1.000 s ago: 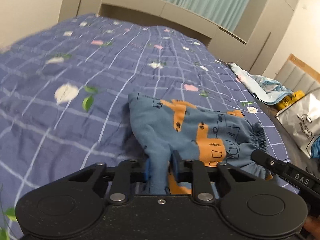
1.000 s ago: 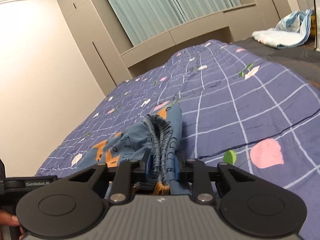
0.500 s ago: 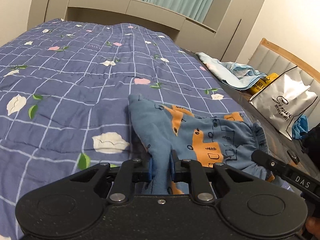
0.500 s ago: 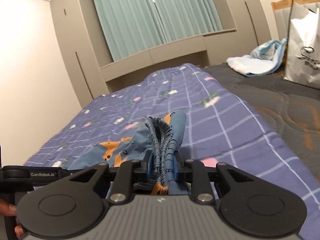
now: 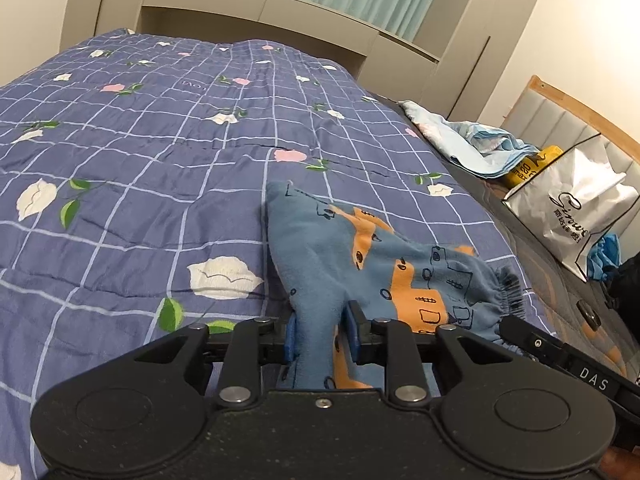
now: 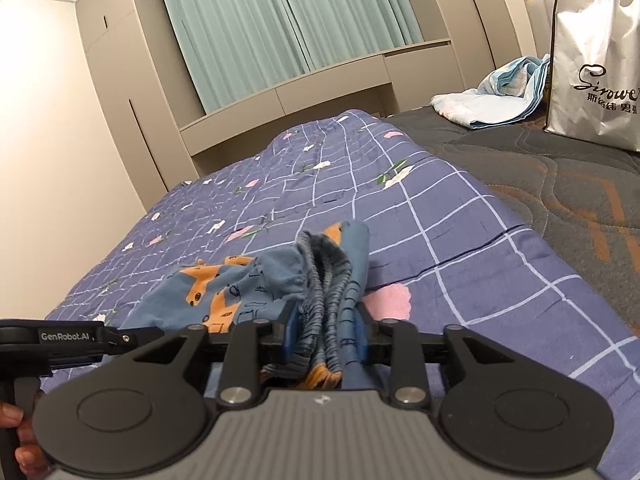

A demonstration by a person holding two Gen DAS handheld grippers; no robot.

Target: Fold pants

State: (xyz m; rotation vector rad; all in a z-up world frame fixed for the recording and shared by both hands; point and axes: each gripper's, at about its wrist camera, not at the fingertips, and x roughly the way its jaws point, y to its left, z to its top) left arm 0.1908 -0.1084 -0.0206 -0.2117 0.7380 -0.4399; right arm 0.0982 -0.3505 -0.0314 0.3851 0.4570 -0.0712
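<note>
Two wrist views of a bed covered by a purple checked quilt [image 5: 160,184] with a flower print. The pants [image 5: 360,256], blue with orange printed figures, lie bunched on the quilt near its right edge, close in front of both tools. Left tool [image 5: 320,338]: jaws opening, a fold of plain blue leg fabric standing between the blue pads [image 5: 291,338], which sit at the cloth's sides with the grip slackening. Right tool [image 6: 324,336]: jaws opening, the gathered elastic waistband [image 6: 326,280] lying doubled between them, and the pads no longer squeeze it flat. Each tool appears at the edge of the other's view. Beyond the quilt, on the dark mattress [image 6: 540,168], rest a crumpled pale blue cloth [image 6: 500,96] and a white shopping bag [image 6: 596,64]. Green curtains [image 6: 280,20] hang behind the bed.
</note>
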